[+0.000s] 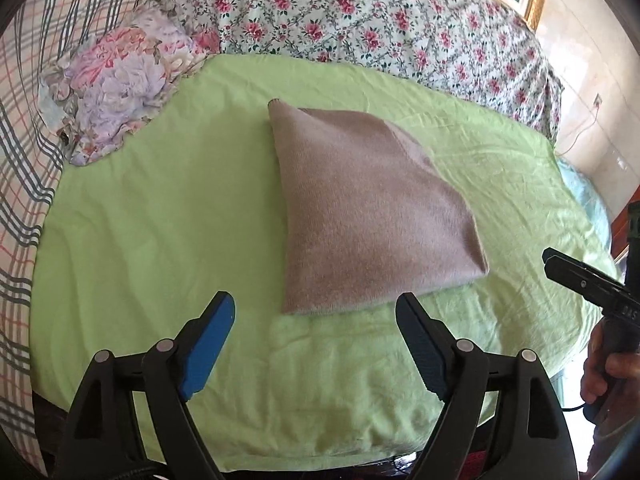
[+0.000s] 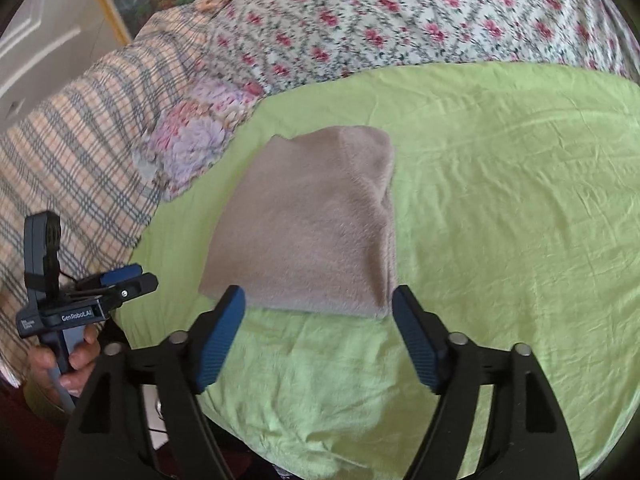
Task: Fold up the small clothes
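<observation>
Above the folded garment [image 1: 360,216], both tools gape empty, its underlayers hidden.

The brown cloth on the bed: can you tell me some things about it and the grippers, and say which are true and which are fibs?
1. The brown cloth lies folded on the green sheet. True.
2. The left hand-held gripper is squeezing the cloth. False: its jaws are open and hold nothing.
3. The right hand-held gripper is open. True.
4. The cloth sits on the flowery blanket. False: the blanket lies behind it.
</observation>
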A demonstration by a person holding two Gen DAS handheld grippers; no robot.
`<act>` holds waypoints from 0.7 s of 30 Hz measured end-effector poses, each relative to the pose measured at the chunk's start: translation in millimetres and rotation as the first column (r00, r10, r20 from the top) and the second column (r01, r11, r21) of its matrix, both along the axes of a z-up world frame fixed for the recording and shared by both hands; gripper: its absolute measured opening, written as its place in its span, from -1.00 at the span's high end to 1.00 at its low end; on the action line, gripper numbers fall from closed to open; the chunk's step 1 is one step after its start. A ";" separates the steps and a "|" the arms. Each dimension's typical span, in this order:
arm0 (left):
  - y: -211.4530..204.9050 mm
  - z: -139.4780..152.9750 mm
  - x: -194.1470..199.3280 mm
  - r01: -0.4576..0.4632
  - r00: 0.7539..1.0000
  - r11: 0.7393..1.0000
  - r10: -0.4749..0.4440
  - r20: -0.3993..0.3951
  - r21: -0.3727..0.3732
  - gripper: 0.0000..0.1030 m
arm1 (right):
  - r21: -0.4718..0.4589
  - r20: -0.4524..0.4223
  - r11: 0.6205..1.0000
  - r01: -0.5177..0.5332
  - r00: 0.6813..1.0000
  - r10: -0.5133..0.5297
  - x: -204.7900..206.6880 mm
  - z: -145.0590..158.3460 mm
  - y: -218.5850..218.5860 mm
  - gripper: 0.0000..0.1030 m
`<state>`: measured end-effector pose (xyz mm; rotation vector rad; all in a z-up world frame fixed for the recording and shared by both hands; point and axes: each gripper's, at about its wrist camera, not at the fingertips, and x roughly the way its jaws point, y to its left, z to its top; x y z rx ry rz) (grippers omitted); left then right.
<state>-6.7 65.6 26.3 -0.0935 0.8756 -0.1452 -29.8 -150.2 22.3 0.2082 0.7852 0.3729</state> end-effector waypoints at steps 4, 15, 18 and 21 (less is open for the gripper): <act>-2.2 -12.3 -1.3 -0.017 1.000 0.999 0.018 -0.021 0.031 -0.61 | -0.065 -0.017 0.998 -0.001 1.000 0.000 3.8 -15.9 9.7 -0.60; 2.1 -18.7 22.6 -0.017 0.999 0.999 0.018 -0.030 0.037 -0.62 | 0.051 -0.010 0.999 -0.002 1.000 0.002 43.6 -24.0 -2.2 -0.61; 5.9 -18.2 43.6 -0.013 0.999 1.000 0.013 -0.032 0.000 -0.62 | 0.130 -0.018 0.991 0.032 0.999 -0.030 76.9 -23.5 -16.6 -0.61; 11.2 -19.8 74.1 -0.028 0.999 1.000 0.027 -0.038 -0.012 -0.62 | 0.181 -0.041 0.981 0.066 0.997 -0.060 117.9 -24.3 -27.7 -0.60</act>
